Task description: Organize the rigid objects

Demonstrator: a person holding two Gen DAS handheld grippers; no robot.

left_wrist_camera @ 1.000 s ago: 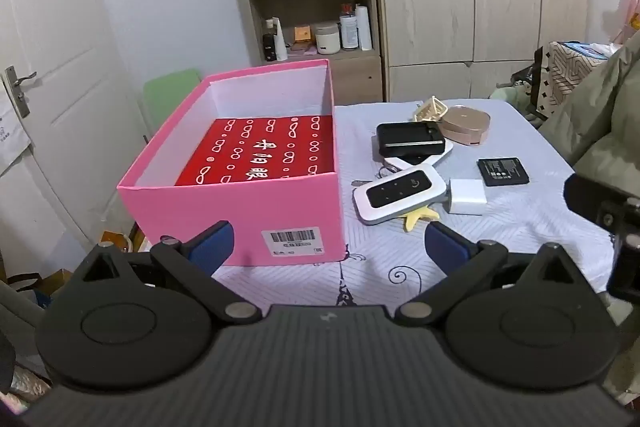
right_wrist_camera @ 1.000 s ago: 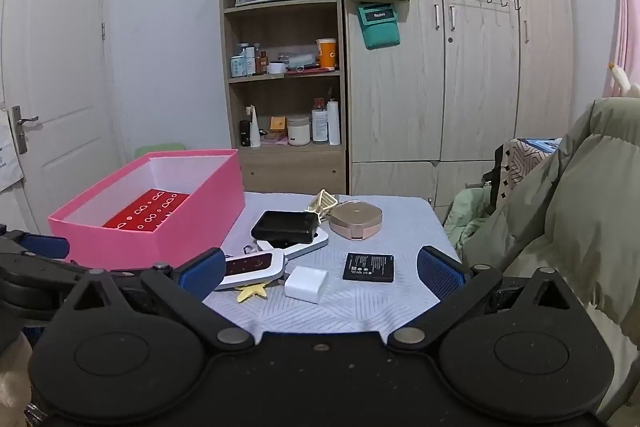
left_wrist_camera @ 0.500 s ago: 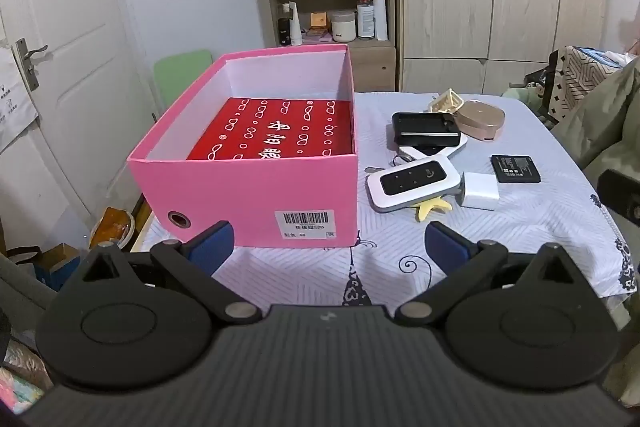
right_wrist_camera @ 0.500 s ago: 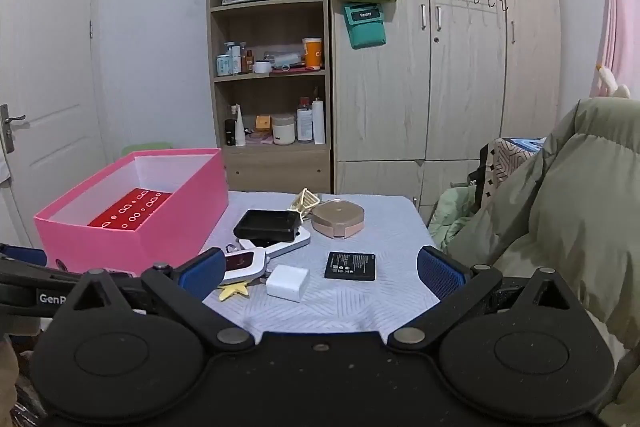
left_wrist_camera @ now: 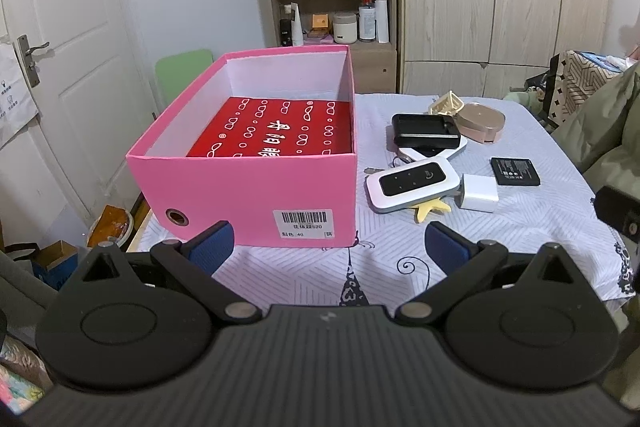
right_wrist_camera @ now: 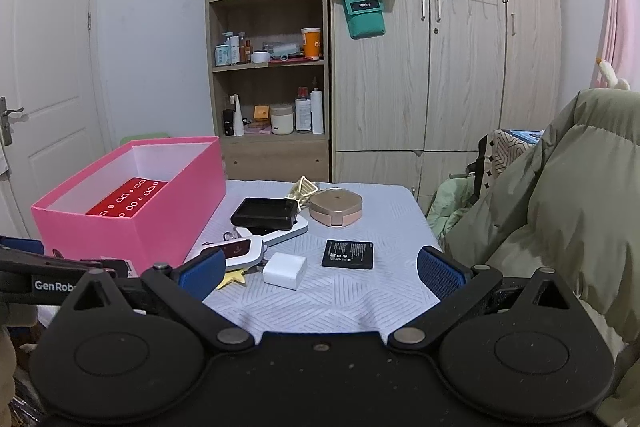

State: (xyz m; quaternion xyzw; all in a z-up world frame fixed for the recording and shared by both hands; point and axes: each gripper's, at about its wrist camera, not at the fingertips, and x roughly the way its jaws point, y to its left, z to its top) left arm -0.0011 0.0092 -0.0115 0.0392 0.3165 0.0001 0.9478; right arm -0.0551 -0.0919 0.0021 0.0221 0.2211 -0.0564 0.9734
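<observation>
A pink box [left_wrist_camera: 248,183] [right_wrist_camera: 132,227] with a red packet [left_wrist_camera: 276,133] inside stands on the table's left half. To its right lie a white pocket router [left_wrist_camera: 412,183] [right_wrist_camera: 236,251], a white charger cube [left_wrist_camera: 479,193] [right_wrist_camera: 285,270], a flat black battery [left_wrist_camera: 515,171] [right_wrist_camera: 347,254], a black case [left_wrist_camera: 425,130] [right_wrist_camera: 265,214] on a white device, a gold round case [left_wrist_camera: 480,121] [right_wrist_camera: 336,206] and a yellow star [left_wrist_camera: 432,210]. My left gripper [left_wrist_camera: 327,245] is open before the box's front. My right gripper [right_wrist_camera: 320,273] is open at the table's near edge, empty.
The table [left_wrist_camera: 520,227] has a patterned pale cloth. A green coat [right_wrist_camera: 560,211] hangs at the right edge. Behind stand a shelf unit [right_wrist_camera: 268,67] with bottles, wardrobes [right_wrist_camera: 460,67] and a door [left_wrist_camera: 60,67] at the left. A green chair [left_wrist_camera: 184,71] is behind the box.
Both views have drawn back and risen slightly; the box and the items sit a little farther off. Nothing on the table has moved. Both grippers stay open.
</observation>
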